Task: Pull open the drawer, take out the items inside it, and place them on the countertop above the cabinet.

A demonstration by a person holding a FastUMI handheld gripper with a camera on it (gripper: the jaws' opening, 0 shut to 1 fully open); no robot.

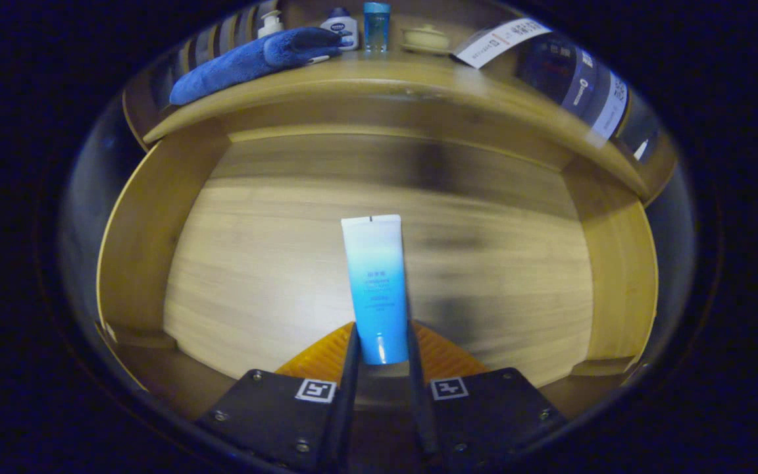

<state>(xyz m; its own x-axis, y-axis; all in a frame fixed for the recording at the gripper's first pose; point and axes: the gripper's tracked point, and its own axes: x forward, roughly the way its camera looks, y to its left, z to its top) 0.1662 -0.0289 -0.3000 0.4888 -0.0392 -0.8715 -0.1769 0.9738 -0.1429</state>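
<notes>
Tongs (pixel 382 342) pinch the blue-and-white plastic tube's (pixel 375 283) cap end; its long axis points straight ahead over the open wooden drawer (pixel 122 263); the counter (pixel 418 82) lies beyond.

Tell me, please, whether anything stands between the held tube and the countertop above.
Nothing visible does. The gripper is shut on the tube over the open drawer, and the countertop has a bare stretch beside the towel.

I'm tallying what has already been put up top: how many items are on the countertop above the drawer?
5, perhaps more hidden: a folded blue towel, a white pump bottle behind it, a white jar with dark cap, a clear blue bottle and a cream lidded dish.
</notes>
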